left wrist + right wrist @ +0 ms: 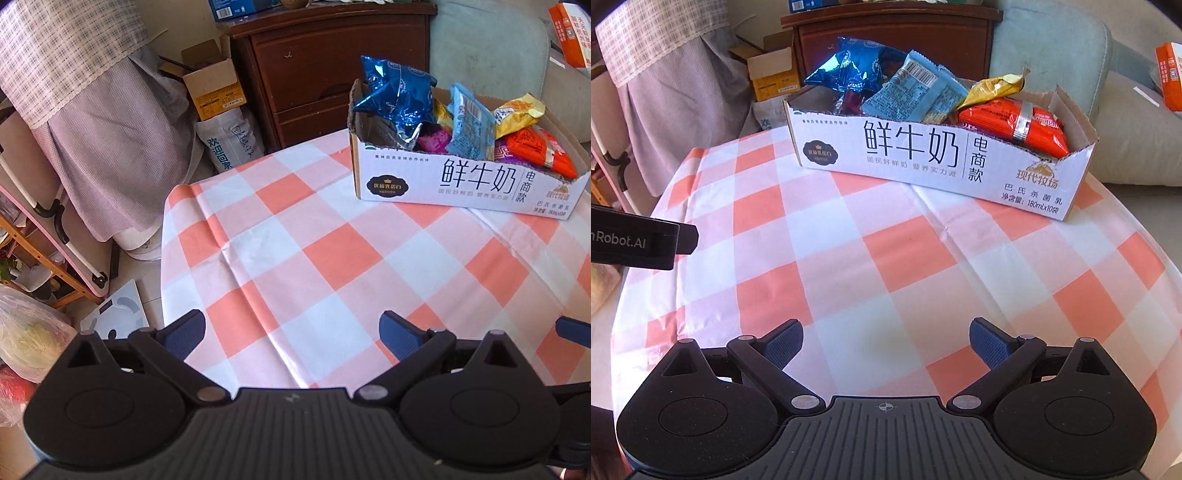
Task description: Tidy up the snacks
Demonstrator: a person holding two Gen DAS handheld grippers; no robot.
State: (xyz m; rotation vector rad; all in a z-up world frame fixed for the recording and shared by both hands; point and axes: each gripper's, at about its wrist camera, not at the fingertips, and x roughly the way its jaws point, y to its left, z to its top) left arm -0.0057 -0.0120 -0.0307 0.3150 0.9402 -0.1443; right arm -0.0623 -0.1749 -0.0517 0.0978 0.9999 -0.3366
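Both grippers hover low over the checked tabletop (886, 266), w/ nothing between the fingers. Left gripper (291, 332): jaws spread wide, empty. Right gripper (886, 343): same, wide apart, empty. Snacks sit in a cut-down white milk carton box (923, 155) at the far side of the tabletop: blue foil bag (849, 66), light-blue packet (908, 92), yellow packet (993, 88), orange-red pack (1008, 122). Box is well apart from both grippers.

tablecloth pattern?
Orange-pink and white checks on the tablecloth; clearest in the right wrist view.
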